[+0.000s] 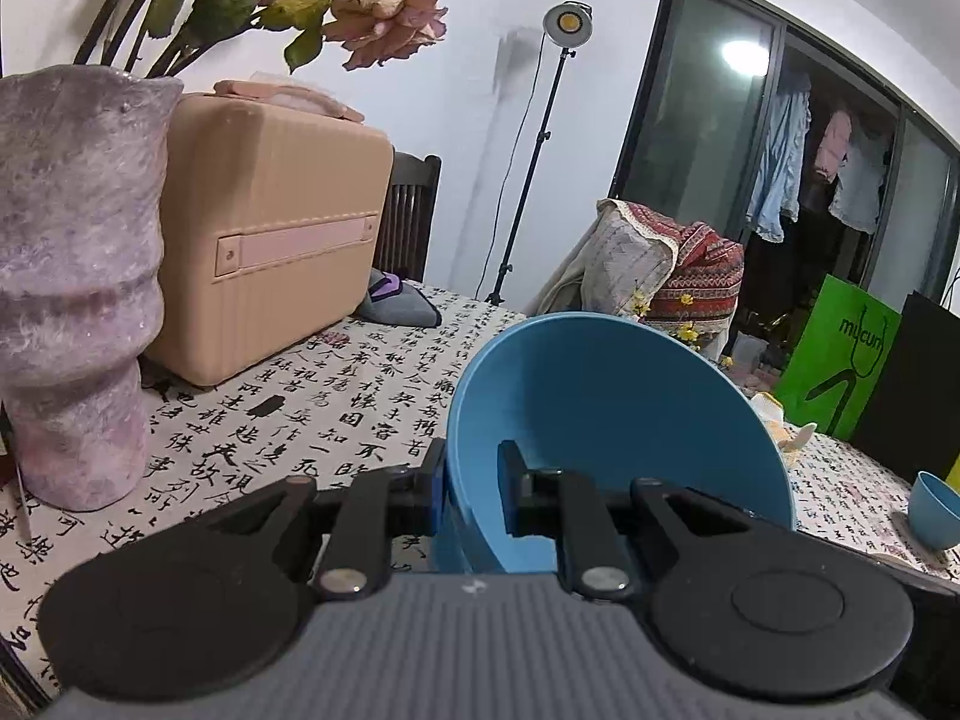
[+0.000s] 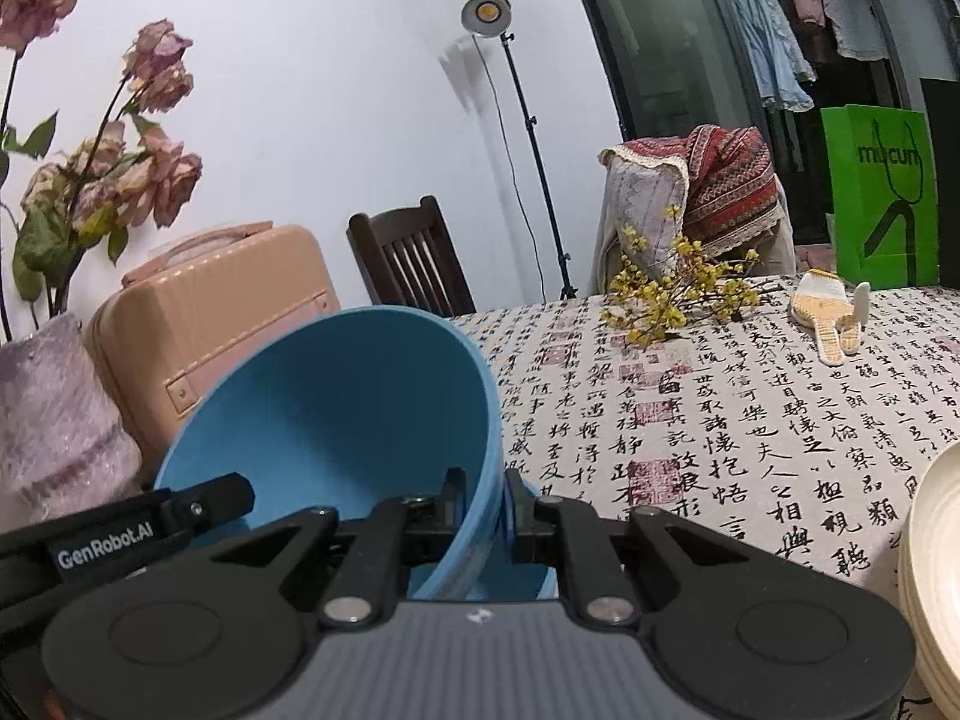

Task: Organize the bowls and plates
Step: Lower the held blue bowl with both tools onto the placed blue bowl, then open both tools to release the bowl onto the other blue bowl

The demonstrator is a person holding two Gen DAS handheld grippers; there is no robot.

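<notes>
A large blue bowl [image 1: 600, 408] fills the middle of the left wrist view, tilted with its opening toward me. My left gripper [image 1: 473, 480] is shut on its left wall, one finger outside and one inside. In the right wrist view the same kind of blue bowl [image 2: 336, 408] leans left, and my right gripper [image 2: 486, 498] is shut on its right wall. The left gripper [image 2: 210, 498] reaches the bowl's left rim there. A second blue wall shows just below the held rim. A smaller blue bowl [image 1: 936, 510] stands at the far right. Stacked cream plates [image 2: 936, 570] sit at the right edge.
The table [image 2: 750, 420] wears a calligraphy-print cloth. A purple vase [image 1: 72, 276] with dried roses and a peach suitcase [image 1: 270, 228] stand at the left. Yellow flower sprigs [image 2: 678, 288], a woven glove [image 2: 831, 324] and a green bag [image 2: 882, 192] lie far right. Chairs stand behind.
</notes>
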